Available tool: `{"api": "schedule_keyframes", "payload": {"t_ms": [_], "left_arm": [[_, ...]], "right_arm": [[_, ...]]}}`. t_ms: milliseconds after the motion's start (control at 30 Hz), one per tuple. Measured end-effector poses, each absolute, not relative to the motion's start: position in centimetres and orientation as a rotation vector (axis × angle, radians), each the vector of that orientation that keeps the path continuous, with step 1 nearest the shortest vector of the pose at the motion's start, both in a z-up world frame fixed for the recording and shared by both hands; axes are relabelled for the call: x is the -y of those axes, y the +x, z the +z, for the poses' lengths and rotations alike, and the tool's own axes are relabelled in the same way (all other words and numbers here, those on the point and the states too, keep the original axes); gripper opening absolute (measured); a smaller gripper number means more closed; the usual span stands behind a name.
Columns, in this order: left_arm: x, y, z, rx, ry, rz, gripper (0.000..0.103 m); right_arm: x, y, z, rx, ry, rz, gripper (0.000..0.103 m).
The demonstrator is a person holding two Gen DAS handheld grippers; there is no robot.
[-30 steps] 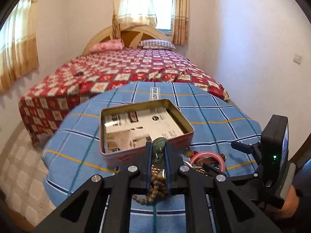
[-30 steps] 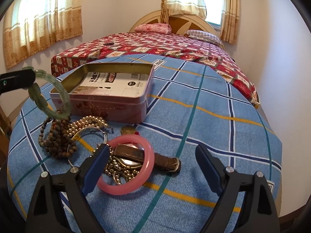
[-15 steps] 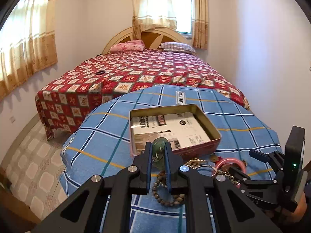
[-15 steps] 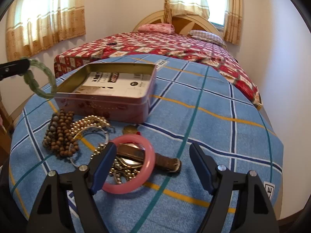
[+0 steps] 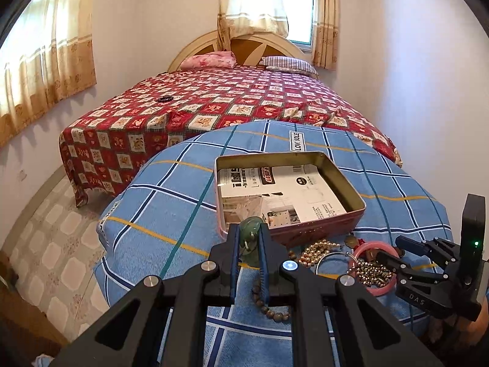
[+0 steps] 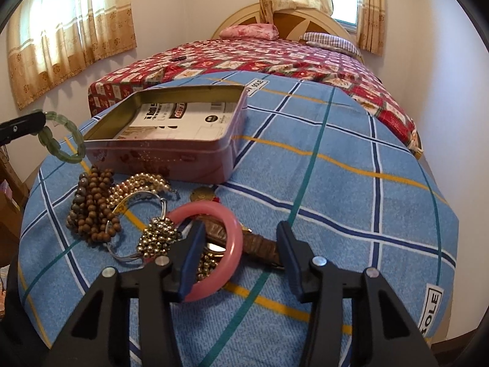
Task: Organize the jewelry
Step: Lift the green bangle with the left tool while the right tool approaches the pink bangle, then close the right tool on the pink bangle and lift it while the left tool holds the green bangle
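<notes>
Left gripper clamps green bracelet, mostly hidden between fingers. Right gripper closing around pink bangle; contact unclear, watch partly covered.

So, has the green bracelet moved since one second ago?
Yes. In the right wrist view the green bracelet, held in the left tongs, has shifted up and back, now beside the tin's near corner.

Left gripper: angled downward, jaws nearly together, pads clamped on a green bracelet.
Right gripper: angled downward, jaws closing, gap visible, pads pressing on nothing.
</notes>
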State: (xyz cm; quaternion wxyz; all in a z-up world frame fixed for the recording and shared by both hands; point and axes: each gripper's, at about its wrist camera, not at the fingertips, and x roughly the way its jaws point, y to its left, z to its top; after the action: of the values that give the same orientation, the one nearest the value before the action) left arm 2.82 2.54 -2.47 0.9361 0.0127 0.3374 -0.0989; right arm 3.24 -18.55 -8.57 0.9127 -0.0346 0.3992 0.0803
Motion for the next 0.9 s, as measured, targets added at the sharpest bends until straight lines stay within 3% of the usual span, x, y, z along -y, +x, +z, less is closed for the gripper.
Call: {"api": "schedule_keyframes", "payload": {"t_ms": [67,133,167,900], "left_arm": [[-2.5,2.9,-2.5,-0.693,0.025,-0.205,0.011],[-2.6,2.9,-2.5,-0.693,0.022,-0.205,0.011],[-2.7,2.9,-2.5,-0.694,0.021,-0.206,0.011],[-2.9,3.1,-2.7,-0.7,0.019,-0.207,0.011]], "right_arm": [[18.5,3.2,-8.5,-0.816,-0.092,0.161,0.046],[18.3,3.1,-8.4,-0.804,-0.151,0.148,0.021],[18.3,3.2,-8.4,-0.806,-0.166,0.139,0.016],[19.1,2.3,-4.6,-0.721,-0.021,0.247,0.012]]}}
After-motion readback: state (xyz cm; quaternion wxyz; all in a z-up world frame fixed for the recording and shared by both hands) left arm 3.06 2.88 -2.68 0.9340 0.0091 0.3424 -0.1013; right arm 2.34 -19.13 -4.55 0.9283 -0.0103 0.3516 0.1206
